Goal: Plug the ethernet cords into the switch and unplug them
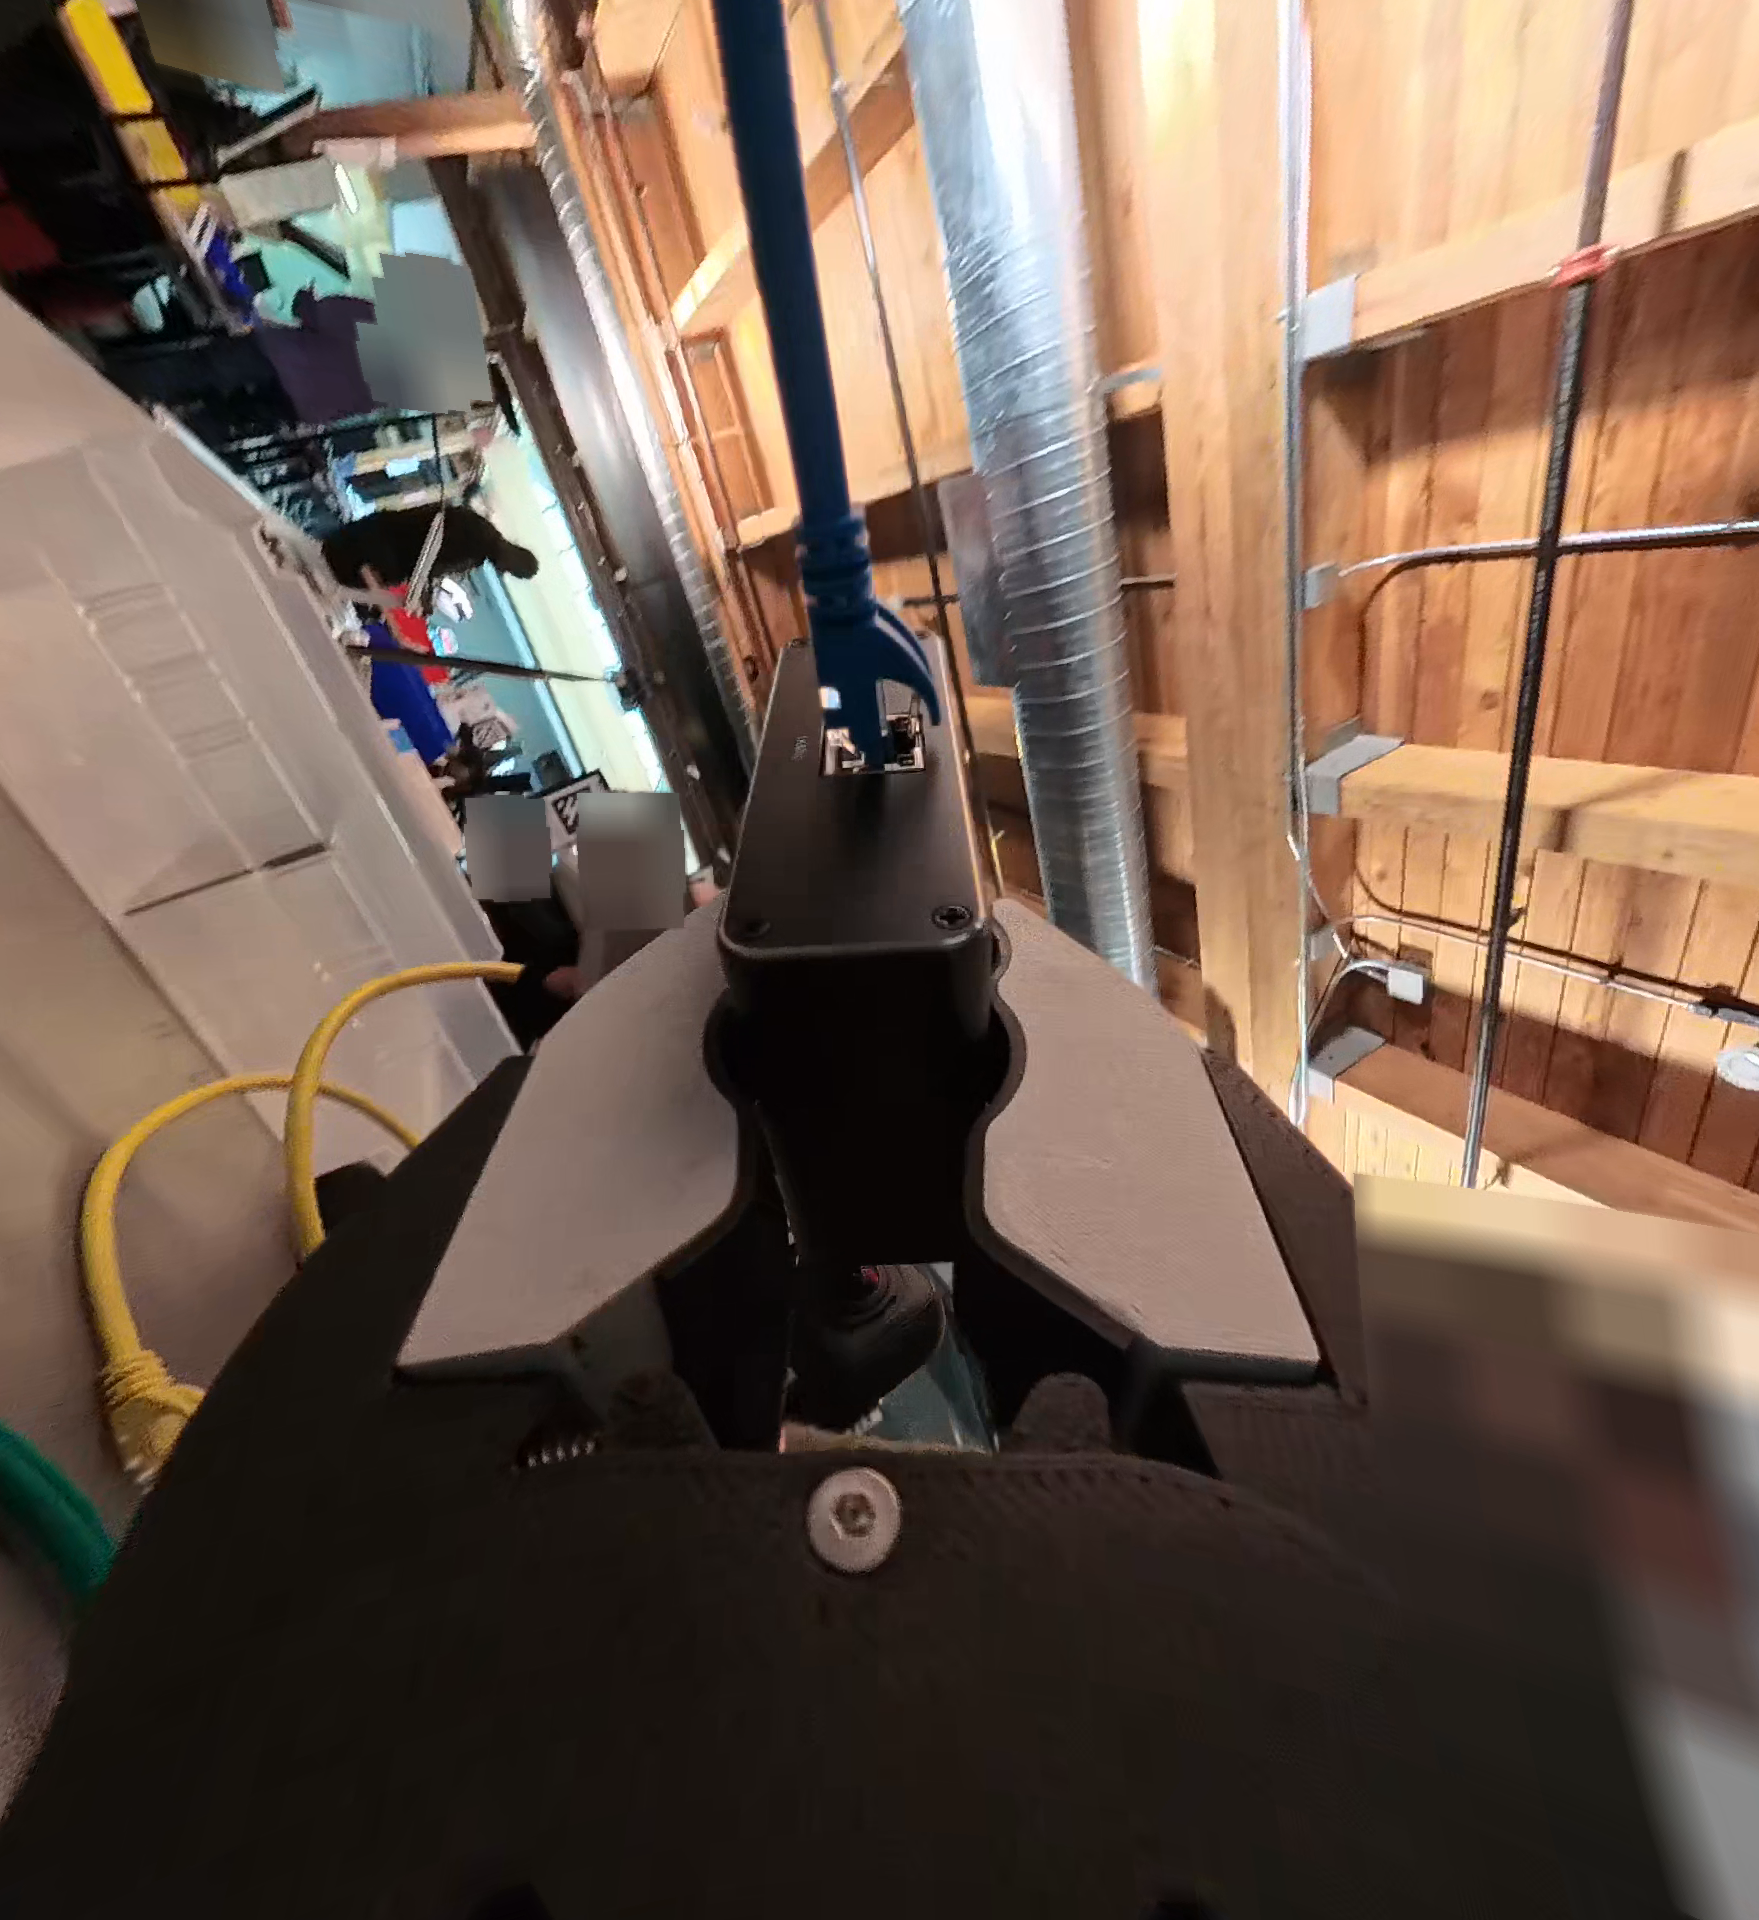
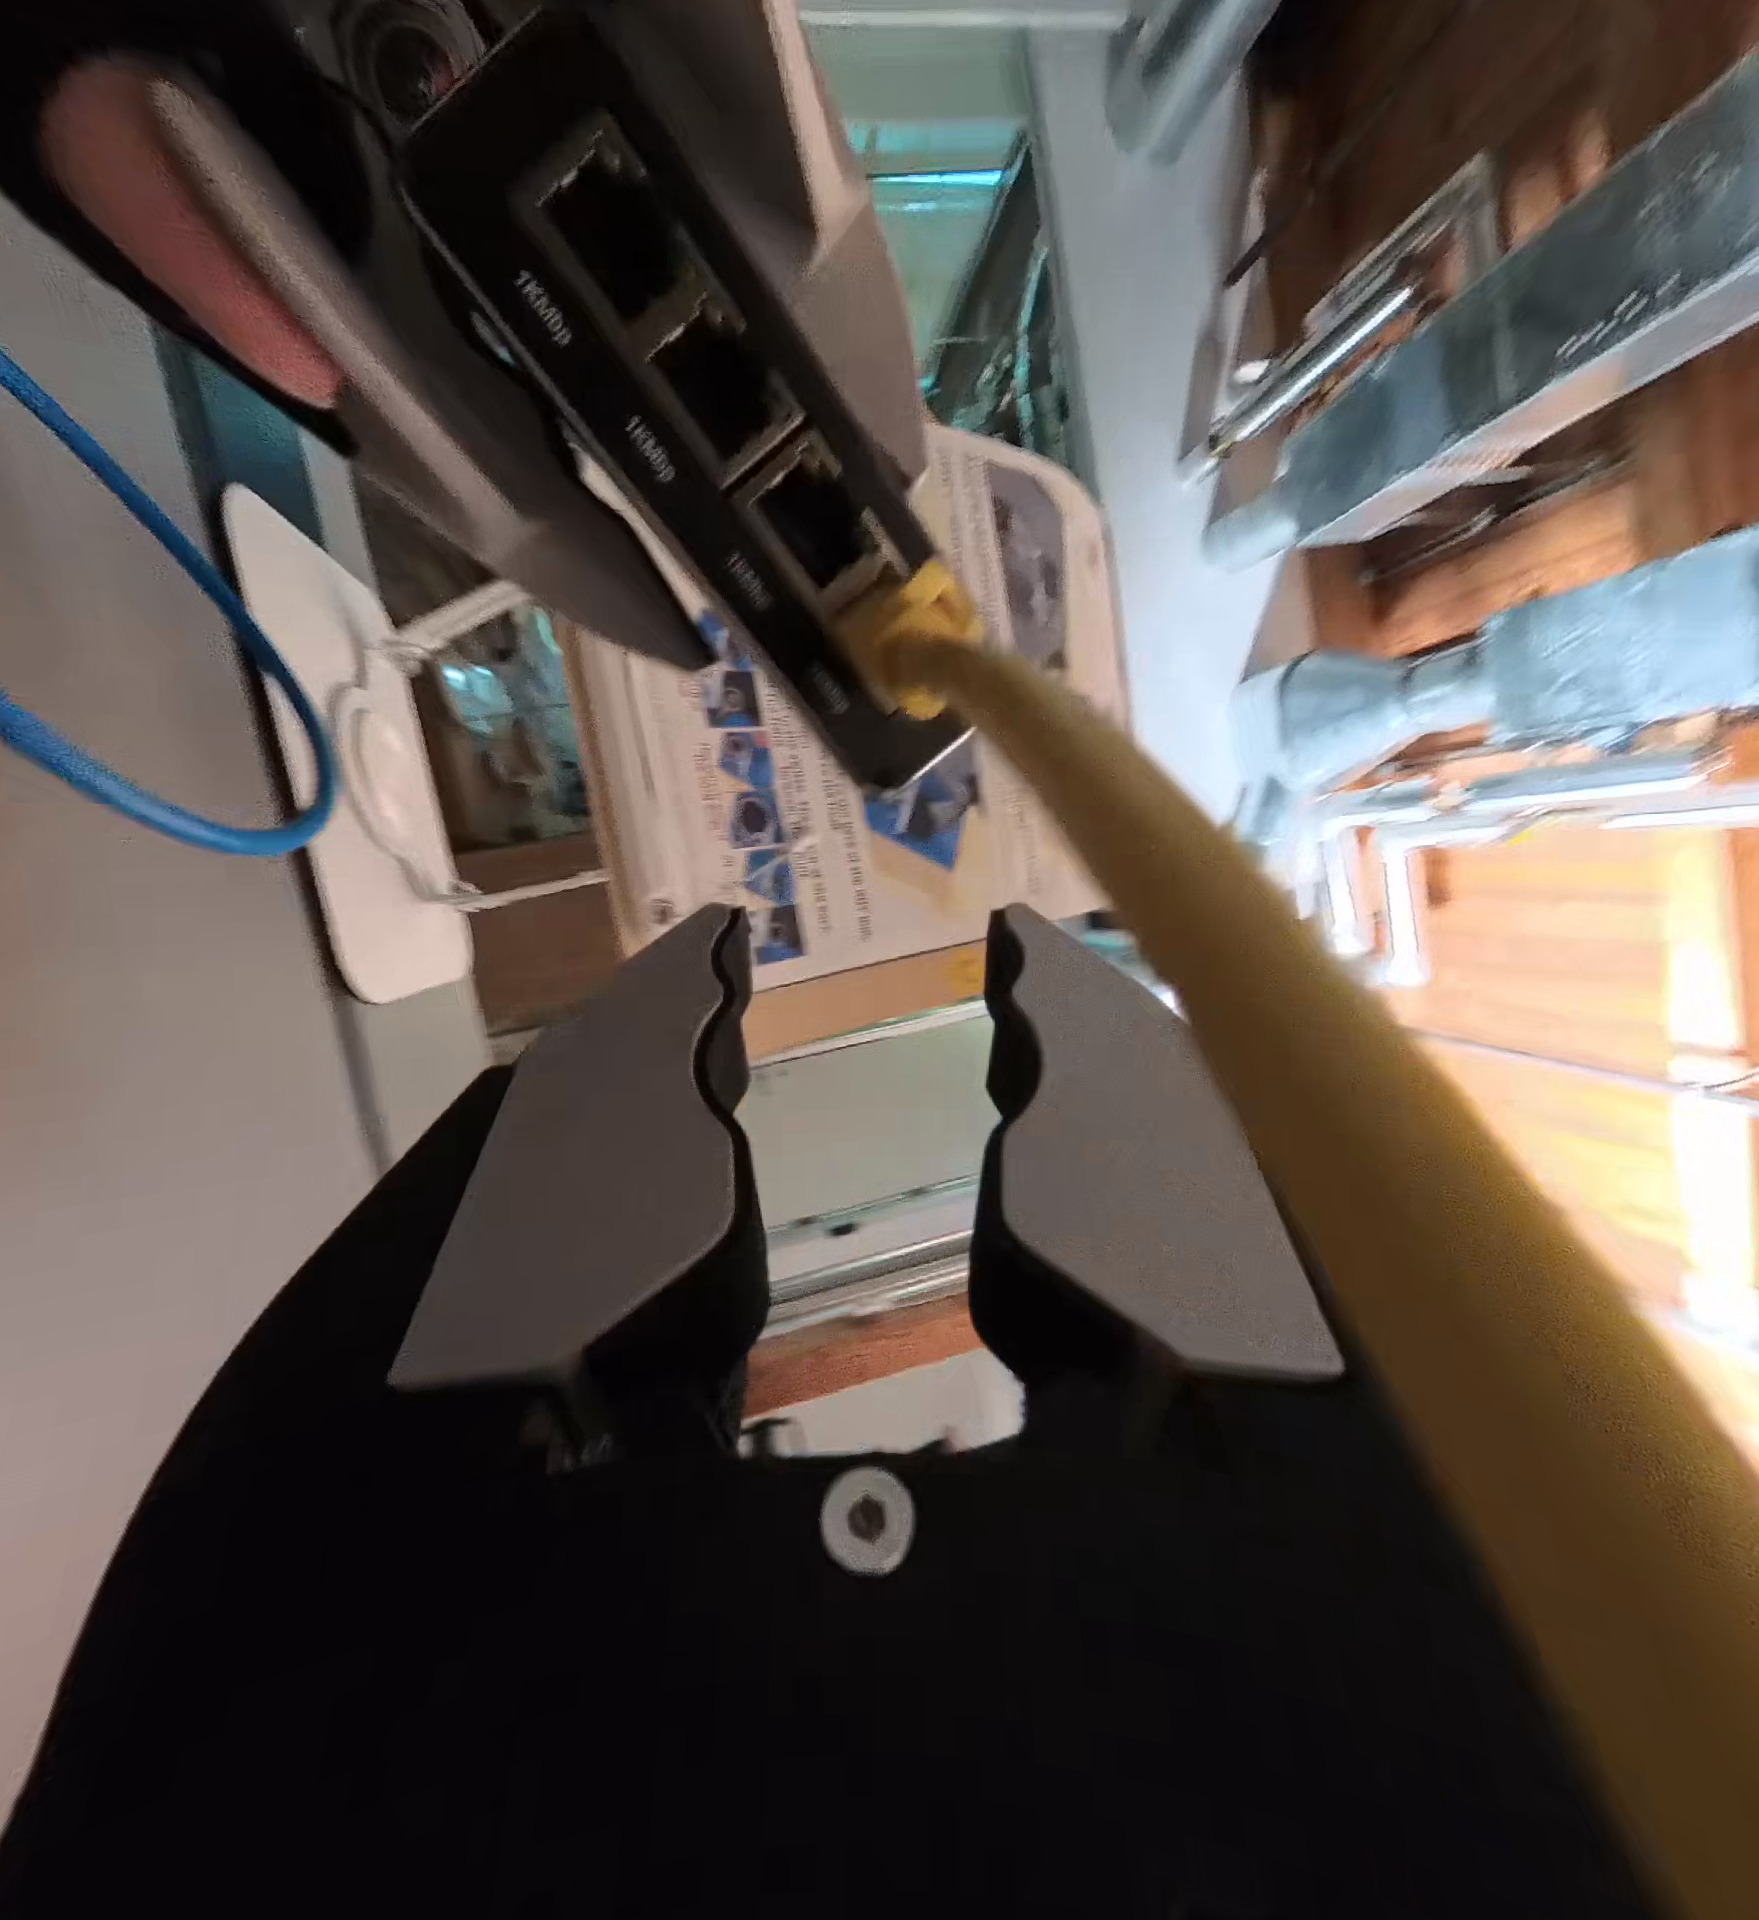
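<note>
My left gripper [image 1: 854, 997] is shut on one end of the black switch [image 1: 854, 852] and holds it up in the air. In the left wrist view a blue cord [image 1: 833, 561] is plugged into a port near the switch's far end. A yellow cord [image 1: 142, 1403] lies loose at the left, its plug free. In the right wrist view the switch [image 2: 646, 343] sits between the left gripper's grey fingers [image 2: 542, 540], and a yellow cord [image 2: 916, 644] is plugged into its end port. My right gripper [image 2: 867, 956] is open and empty, a short way below the switch.
A green cord [image 1: 2, 1486] lies at the lower left on a pale surface [image 1: 75, 727]. A thin blue cable [image 2: 231, 831] loops at the left. A printed sheet [image 2: 750, 831] and a white pad [image 2: 376, 779] lie behind. Wooden beams and a metal duct [image 1: 1041, 520] fill the background. The tips of one gripper are about 6 centimeters away from the tips of the other.
</note>
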`<action>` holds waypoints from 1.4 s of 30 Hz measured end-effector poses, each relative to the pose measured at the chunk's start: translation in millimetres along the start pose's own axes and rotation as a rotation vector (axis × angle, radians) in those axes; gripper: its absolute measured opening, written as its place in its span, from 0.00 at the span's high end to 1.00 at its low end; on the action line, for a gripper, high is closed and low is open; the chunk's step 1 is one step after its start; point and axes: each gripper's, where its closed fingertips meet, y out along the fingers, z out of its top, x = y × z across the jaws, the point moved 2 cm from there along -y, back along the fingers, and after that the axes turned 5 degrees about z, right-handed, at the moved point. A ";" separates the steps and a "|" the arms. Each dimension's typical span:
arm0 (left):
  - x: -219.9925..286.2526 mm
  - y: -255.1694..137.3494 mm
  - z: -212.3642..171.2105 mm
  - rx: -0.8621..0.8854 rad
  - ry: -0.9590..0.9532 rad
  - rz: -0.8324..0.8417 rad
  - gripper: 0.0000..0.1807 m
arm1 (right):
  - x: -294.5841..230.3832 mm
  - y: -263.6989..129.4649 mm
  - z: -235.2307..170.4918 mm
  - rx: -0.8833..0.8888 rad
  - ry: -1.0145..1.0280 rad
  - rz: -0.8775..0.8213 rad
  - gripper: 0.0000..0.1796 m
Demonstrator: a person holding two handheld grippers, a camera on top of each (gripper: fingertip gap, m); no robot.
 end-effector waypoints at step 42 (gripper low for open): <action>50.3 9.2 -7.0 0.057 0.489 0.024 0.79 | 35.1 -28.5 59.3 0.424 0.862 -0.001 0.93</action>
